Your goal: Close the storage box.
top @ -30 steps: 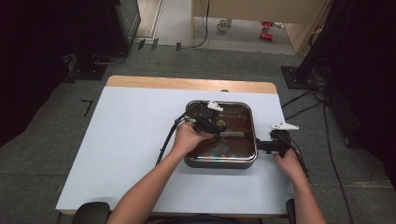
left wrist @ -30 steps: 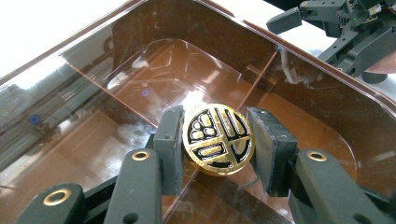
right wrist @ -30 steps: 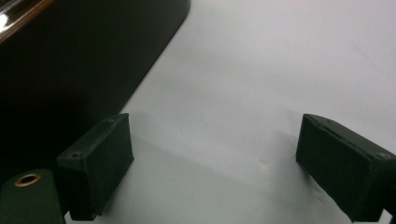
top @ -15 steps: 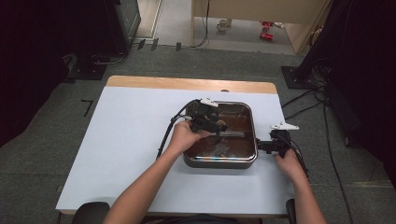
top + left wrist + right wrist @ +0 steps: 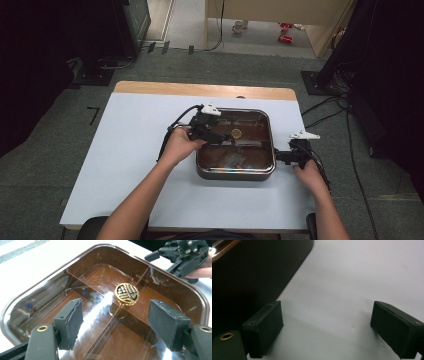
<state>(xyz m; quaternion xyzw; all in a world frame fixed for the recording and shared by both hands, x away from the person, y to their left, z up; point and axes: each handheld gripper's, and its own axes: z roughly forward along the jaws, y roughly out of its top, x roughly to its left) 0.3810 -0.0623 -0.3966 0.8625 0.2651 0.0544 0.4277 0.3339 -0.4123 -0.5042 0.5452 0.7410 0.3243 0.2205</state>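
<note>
Now the left gripper [image 5: 220, 136] is hovering over the 9 o'clock side of the brown divided tray [image 5: 235, 170], which is sitting a little toward 3 o'clock from the middle of the white table [image 5: 125, 150]. Its jaws have just been opening and are standing wide, with nothing pressed between the pads. A round gold and black emblem [image 5: 126, 293] is lying on the tray's middle divider. The right gripper [image 5: 281, 156] is resting at the tray's 3 o'clock edge, jaws wide open above the bare table, gripping nothing.
</note>
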